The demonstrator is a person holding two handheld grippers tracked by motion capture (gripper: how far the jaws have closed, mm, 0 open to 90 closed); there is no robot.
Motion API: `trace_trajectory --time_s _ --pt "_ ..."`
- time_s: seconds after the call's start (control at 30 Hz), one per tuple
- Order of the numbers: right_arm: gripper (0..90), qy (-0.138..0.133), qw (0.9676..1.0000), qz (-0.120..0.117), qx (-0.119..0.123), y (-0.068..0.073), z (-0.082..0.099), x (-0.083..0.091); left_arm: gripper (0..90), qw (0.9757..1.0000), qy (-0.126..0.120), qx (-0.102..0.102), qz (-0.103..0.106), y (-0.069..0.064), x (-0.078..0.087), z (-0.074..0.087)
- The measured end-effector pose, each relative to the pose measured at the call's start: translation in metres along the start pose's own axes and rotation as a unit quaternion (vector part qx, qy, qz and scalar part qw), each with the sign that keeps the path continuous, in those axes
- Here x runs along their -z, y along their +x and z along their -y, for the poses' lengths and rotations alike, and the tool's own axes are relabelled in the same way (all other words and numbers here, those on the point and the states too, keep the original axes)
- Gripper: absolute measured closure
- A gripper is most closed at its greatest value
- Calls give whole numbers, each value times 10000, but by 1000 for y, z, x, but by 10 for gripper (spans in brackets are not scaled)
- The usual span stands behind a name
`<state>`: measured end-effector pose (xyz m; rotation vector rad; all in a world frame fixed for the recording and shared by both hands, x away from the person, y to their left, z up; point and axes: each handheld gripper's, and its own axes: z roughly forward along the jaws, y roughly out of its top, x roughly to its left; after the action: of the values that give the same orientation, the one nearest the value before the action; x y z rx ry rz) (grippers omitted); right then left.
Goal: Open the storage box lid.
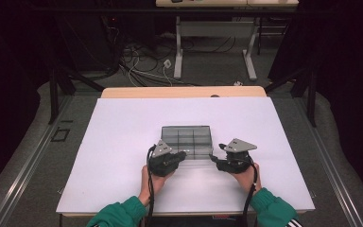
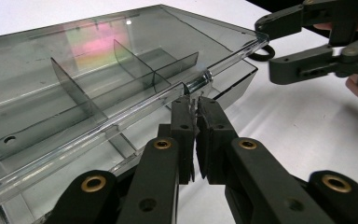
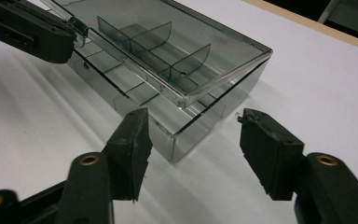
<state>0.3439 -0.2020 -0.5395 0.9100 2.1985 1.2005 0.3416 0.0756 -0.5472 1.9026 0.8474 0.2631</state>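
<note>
Working on the smoky compartment box [image 1: 187, 137], lying near the middle of the white table [image 1: 123, 127], long front edge facing the hands. Holding its clear lid [image 2: 121, 51] raised a little off the base along the front, with the left gripper [image 2: 196, 109] pinching the lid's front lip, jaws pressed together on it. Hovering the right gripper [image 3: 193, 122] at the near right corner of the base, jaws half spread to either side of that corner, pressing on nothing.

Probably steadying the base before swinging the lid open. Doing it well:
- Closing the right jaws squarely on the base wall, below the lid's rim and never on the lid.
- Keeping the left pinch firm.
- Lifting in an arc about the far edge, not tugging toward the body.
- Going slowly, guarding against the light box sliding and the dividers [image 2: 79, 88] shaking loose.
</note>
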Motion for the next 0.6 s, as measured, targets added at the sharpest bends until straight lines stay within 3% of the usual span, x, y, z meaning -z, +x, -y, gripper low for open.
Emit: trace_trajectory --time_s 0.43,0.6 --pt "566 -45 9995 -97 289 2 -7 -9 855 10000 -42 27 -2 0 1 -1" --pt "581 -145 9996 -42 257 3 -9 -9 855 10000 -74 -13 5 0 1 -2"
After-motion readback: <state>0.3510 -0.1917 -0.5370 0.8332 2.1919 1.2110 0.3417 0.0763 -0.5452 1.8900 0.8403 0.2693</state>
